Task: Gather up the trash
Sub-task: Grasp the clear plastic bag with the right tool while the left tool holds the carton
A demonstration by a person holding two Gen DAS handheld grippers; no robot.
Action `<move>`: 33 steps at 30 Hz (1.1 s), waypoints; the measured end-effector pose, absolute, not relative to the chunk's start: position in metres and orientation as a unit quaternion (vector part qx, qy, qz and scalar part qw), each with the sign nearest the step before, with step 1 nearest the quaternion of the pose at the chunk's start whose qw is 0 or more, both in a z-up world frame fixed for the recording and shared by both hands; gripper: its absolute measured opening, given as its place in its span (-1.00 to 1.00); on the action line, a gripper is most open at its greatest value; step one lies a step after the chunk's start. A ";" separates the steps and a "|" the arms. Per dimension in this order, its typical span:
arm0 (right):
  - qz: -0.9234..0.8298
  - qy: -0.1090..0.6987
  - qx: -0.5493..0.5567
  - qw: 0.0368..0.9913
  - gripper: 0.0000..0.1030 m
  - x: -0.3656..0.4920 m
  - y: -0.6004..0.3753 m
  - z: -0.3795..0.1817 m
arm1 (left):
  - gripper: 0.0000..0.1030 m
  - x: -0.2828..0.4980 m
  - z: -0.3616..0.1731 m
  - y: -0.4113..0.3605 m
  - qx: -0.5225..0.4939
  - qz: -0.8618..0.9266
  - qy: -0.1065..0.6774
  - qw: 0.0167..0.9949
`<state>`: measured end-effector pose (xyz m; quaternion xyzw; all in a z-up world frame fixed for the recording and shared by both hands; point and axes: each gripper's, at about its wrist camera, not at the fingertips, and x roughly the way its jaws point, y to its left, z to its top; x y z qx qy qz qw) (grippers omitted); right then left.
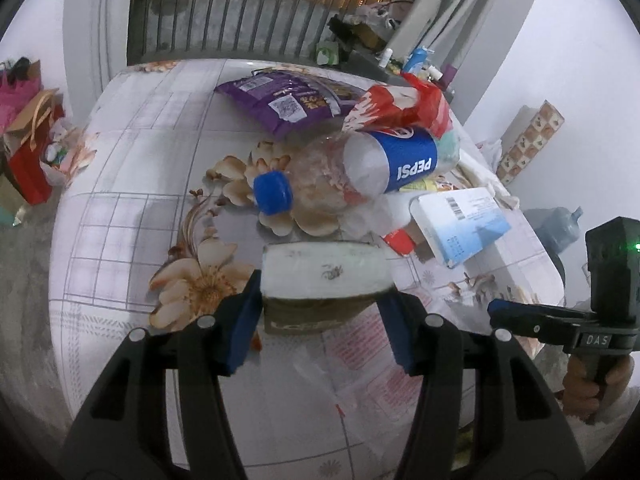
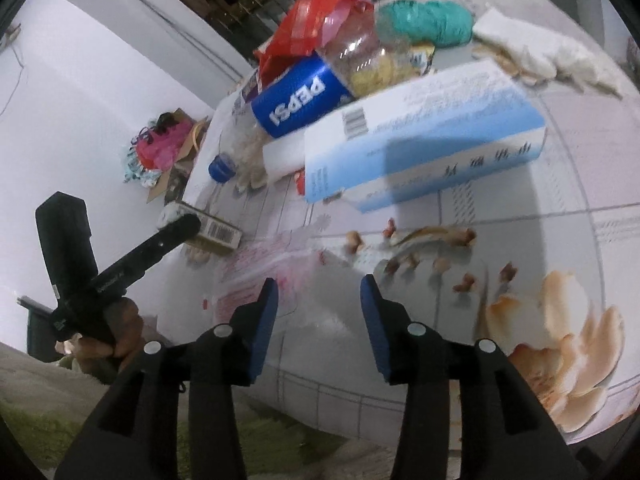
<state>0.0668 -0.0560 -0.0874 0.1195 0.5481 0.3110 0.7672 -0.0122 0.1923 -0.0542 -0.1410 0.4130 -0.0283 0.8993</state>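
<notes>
My left gripper [image 1: 322,294] is shut on a small box [image 1: 326,276] with a white top and olive sides, low over the flower-print table [image 1: 132,208]. Beyond it lie a Pepsi bottle [image 1: 360,168] with a blue cap, a purple snack bag [image 1: 288,100], a red plastic bag [image 1: 404,108] and a blue-and-white carton [image 1: 460,224]. My right gripper [image 2: 318,300] is open over a clear printed wrapper [image 2: 256,280], with nothing between its pads. The right wrist view shows the carton [image 2: 420,148], the bottle [image 2: 300,96] and the left gripper [image 2: 172,236] holding the small box [image 2: 216,234].
Gift bags [image 1: 32,140] stand on the floor left of the table. A balcony railing [image 1: 240,20] is behind it. A water jug [image 1: 556,228] sits at the right. Teal fabric [image 2: 428,20] and a white cloth [image 2: 540,56] lie at the far edge. A green rug [image 2: 40,420] lies below.
</notes>
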 end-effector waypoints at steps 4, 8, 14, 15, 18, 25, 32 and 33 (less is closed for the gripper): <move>0.311 0.556 0.077 0.767 -0.18 0.063 -0.038 -0.091 | 0.02 -0.013 -0.054 0.191 -0.140 -0.029 0.410 0.901; 0.314 0.545 0.018 0.777 -0.17 0.057 -0.014 -0.092 | 0.02 -0.014 -0.055 0.190 -0.147 -0.030 0.409 0.900; 0.296 0.506 -0.143 0.797 -0.20 0.035 0.033 -0.090 | 0.02 -0.013 -0.055 0.193 -0.152 -0.031 0.407 0.900; 0.292 0.500 -0.163 0.798 -0.29 0.032 0.038 -0.090 | 0.02 -0.013 -0.055 0.194 -0.154 -0.031 0.407 0.900; 0.291 0.493 -0.185 0.799 -0.56 0.026 0.044 -0.091 | 0.02 -0.013 -0.055 0.197 -0.158 -0.033 0.406 0.900; 0.287 0.486 -0.149 0.812 -0.90 0.028 0.031 -0.083 | 0.01 -0.014 -0.046 0.198 -0.152 -0.031 0.396 0.905; 0.282 0.443 -0.110 0.844 -0.92 0.020 -0.012 -0.053 | 0.01 -0.015 -0.007 0.188 -0.135 -0.050 0.358 0.923; 0.280 0.436 -0.100 0.849 -0.92 0.018 -0.020 -0.048 | 0.01 -0.014 -0.001 0.186 -0.133 -0.056 0.354 0.924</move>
